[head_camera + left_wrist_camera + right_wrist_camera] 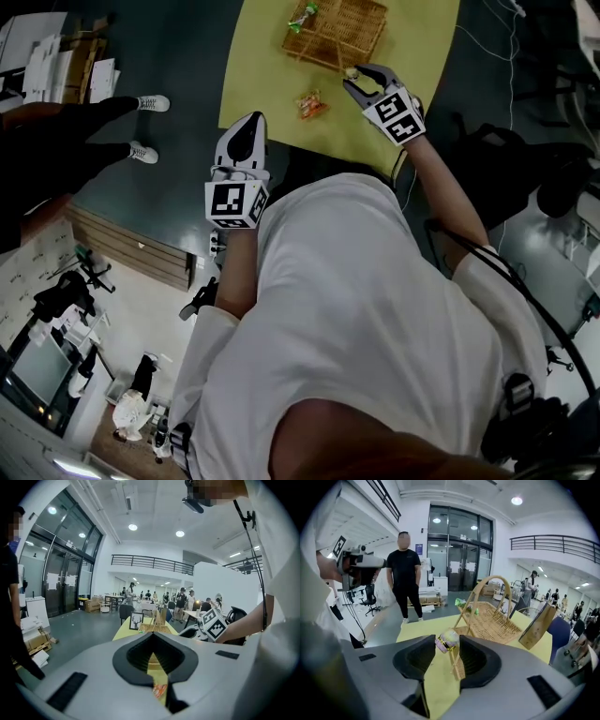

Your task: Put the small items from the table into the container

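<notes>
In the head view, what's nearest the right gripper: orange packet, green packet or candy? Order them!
1. Candy, held in the right gripper jaws.
2. Orange packet, on the table, leftward.
3. Green packet, in the basket, far corner.

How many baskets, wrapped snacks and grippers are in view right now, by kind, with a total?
Baskets: 1, the wicker basket.
Wrapped snacks: 3, a green packet at the basket's edge, an orange packet on the table, and a pale candy pinched in the right gripper.
Grippers: 2, counting the left gripper.
Total: 6.
</notes>
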Demonstrator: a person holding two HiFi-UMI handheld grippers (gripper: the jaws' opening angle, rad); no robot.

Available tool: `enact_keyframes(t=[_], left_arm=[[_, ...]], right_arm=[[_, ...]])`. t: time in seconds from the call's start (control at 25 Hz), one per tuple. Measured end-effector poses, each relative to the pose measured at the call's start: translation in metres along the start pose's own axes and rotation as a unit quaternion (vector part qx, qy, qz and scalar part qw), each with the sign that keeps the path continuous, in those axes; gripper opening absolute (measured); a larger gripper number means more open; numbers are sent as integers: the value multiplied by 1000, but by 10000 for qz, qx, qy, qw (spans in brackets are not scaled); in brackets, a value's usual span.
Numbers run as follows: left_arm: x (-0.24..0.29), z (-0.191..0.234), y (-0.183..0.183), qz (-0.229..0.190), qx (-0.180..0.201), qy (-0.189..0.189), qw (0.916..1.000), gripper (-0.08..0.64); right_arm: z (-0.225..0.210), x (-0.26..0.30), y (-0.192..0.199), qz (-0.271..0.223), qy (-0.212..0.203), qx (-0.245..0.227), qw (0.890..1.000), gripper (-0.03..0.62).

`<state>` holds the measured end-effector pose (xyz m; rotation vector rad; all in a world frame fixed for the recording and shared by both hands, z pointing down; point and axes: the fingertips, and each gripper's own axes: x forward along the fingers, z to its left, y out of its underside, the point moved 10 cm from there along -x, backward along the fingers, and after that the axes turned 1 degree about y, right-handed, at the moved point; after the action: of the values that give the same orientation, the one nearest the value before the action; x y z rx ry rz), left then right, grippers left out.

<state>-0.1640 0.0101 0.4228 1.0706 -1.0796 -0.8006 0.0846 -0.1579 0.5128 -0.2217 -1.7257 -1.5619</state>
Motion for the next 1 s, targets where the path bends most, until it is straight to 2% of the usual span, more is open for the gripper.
enact_keyframes(t=[0.2, 0.52, 1.0], left_arm=[[7, 6, -9, -82, 123, 79, 9999, 8], [4, 8, -9, -59, 79, 2, 10000, 8], [3, 22, -11, -24, 32, -57, 10000, 8]], right_arm=[[-28, -2, -22, -202, 262, -59, 9994, 172], [-83, 19, -15, 9, 686, 45, 9976, 172], [-96, 37, -16, 287, 796, -4, 9964, 172]])
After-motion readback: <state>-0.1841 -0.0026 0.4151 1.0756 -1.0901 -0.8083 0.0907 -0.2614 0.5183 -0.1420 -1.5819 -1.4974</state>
